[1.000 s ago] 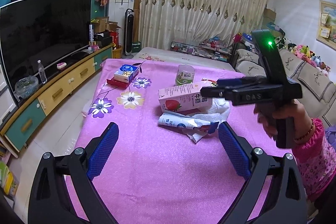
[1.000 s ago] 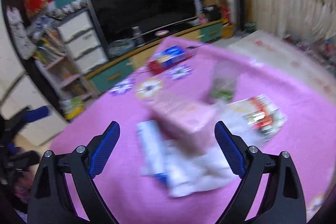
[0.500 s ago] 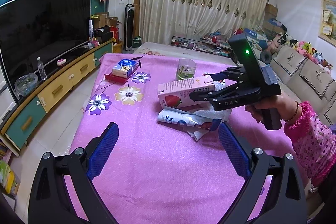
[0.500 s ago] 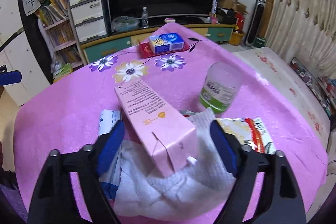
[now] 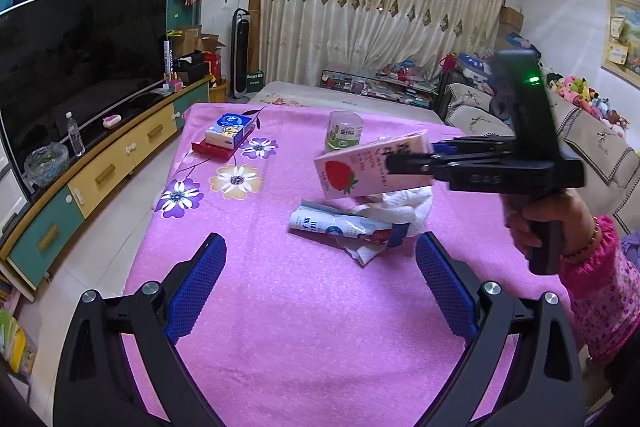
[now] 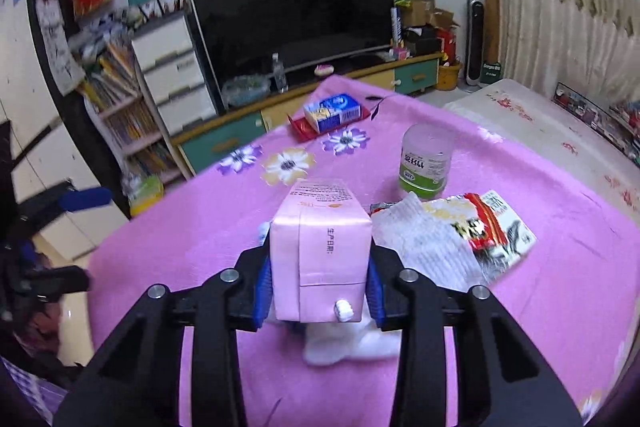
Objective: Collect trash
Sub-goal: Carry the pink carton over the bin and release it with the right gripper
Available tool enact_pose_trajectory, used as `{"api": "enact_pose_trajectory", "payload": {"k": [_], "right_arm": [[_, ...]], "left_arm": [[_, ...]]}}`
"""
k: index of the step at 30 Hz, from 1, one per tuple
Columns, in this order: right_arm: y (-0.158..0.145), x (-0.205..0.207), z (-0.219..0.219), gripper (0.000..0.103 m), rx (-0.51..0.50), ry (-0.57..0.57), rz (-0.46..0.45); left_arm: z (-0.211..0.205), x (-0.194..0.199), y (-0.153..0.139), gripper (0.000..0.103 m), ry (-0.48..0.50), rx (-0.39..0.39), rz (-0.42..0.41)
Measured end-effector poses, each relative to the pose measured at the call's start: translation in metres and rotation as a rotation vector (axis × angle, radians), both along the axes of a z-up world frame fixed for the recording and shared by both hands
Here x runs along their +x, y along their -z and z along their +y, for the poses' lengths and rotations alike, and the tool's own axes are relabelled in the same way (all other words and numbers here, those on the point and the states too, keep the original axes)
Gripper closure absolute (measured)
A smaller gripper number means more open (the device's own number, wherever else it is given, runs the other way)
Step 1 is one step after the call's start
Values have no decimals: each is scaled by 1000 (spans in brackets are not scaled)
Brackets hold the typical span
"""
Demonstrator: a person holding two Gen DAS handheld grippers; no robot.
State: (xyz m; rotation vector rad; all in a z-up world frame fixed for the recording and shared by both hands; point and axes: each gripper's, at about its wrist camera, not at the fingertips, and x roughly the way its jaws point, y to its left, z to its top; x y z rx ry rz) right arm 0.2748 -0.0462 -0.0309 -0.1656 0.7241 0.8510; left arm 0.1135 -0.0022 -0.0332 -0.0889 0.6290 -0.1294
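Looking through the left wrist view: left tool (image 5: 320, 279) sits at the bottom of the frame, blue pads (image 5: 196, 287) spread wide, nothing between them, hovering over the pink table (image 5: 280, 327). Right of centre, right tool (image 5: 404, 163) clamps a pink strawberry milk carton (image 5: 360, 167), carton tilted and lifted clear of the cloth. A hand (image 5: 548, 223) in a pink patterned sleeve (image 5: 600, 303) grips the handle at the right edge. Below the carton lie a crumpled white tissue (image 5: 404, 207) and a flattened blue-white wrapper (image 5: 340, 227), touching each other. A green-label plastic cup (image 5: 344, 135) stands upright behind the carton. A tissue box (image 5: 230, 131) on a red tray (image 5: 212, 151) sits upper left on the table. TV (image 5: 80, 47) at far left, curtains (image 5: 380, 19) across the top.

Right wrist view: right tool (image 6: 320, 287) at bottom centre, jaws closing, narrow, blue pads (image 6: 264, 287) pressed on both sides of the milk carton (image 6: 320, 247). Carton end faces the camera, small white cap at its lower edge. Tissue (image 6: 424, 247) and a red-black snack wrapper (image 6: 492, 227) lie right of the carton. Cup (image 6: 426, 163) upright at upper right of centre. Tissue box (image 6: 336, 111) further back. Left tool's blue tip (image 6: 84, 197) pokes in at the left edge.
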Motion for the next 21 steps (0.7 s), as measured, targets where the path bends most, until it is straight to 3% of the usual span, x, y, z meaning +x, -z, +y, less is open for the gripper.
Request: {"api": "enact_pose_trajectory", "payload": {"k": [12, 21], "right_arm": [[-39, -84, -87, 67, 115, 185, -72], [-14, -115, -214, 67, 47, 603, -54]], "left_arm": [[-27, -10, -8, 9, 57, 9, -19], [-60, -13, -11, 9, 116, 37, -20]]}}
